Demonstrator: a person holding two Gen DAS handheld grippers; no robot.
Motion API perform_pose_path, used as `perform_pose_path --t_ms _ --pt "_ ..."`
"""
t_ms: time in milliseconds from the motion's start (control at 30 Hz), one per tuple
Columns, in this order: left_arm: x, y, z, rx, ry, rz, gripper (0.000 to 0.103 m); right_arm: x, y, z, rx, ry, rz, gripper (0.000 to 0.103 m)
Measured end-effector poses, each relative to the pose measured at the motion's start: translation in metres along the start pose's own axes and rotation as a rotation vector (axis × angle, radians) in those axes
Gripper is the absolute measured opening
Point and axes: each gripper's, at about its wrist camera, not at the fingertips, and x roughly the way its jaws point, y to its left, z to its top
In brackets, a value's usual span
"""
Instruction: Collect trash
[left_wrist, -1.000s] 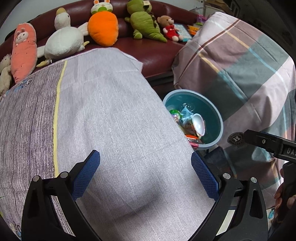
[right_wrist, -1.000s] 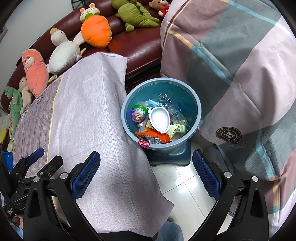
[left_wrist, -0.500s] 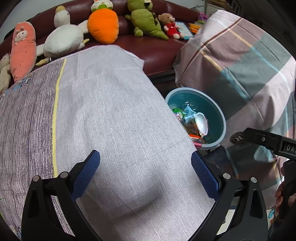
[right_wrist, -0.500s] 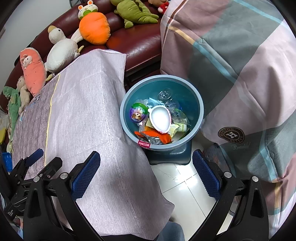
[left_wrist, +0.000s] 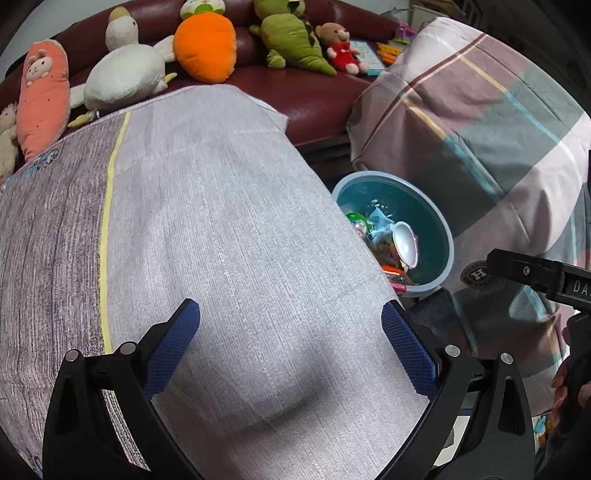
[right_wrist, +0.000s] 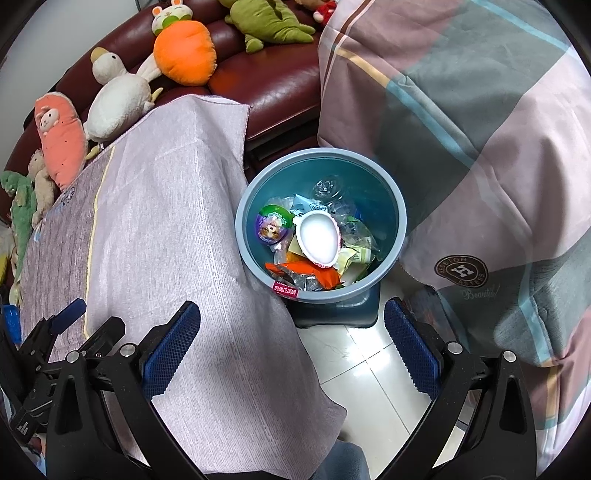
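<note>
Both wrist views have drifted slightly over the last second: on my left feed the round blue-grey plastic waste bin (left_wrist: 436, 236) has slid lower and rightward in frame, and on my right feed it has crept upward, so both tools are easing back while nothing in the bin has shifted.

My left gripper (left_wrist: 291, 336) hangs over the lilac woven cloth covering the table (left_wrist: 221, 221), its blue-padded jaws spread wide with nothing between them and no contact with the fabric. My right gripper (right_wrist: 291, 336) is likewise spread wide and empty, held above the near right edge of the cloth and the white floor tiles (right_wrist: 354, 365), well clear of the bin. The left tool shows at the far-left edge of the right feed.

Just beyond, on the floor between the table and a checked pink-and-grey bedspread (right_wrist: 480, 122), the bin holds the collected litter: a white egg-shaped plastic shell half (right_wrist: 319, 238), a purple-and-green capsule lid (right_wrist: 273, 223), orange foil wrappers (right_wrist: 317, 273) and clear crinkled packets. A pink label sits on the near rim.

No loose trash shows on the visible cloth, so I judge the collection essentially finished. Plush toys (left_wrist: 125, 77) line the dark red leather sofa (left_wrist: 314, 99) at the far side.
</note>
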Motion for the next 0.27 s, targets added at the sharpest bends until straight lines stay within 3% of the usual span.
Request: perform_pose_path --t_ms 267 --pt "0.0074 0.0025 -0.0052 0.002 0.031 0.007 0.099 0.0021 0.0086 0.0007 -0.025 -0.001 -0.027 0.096"
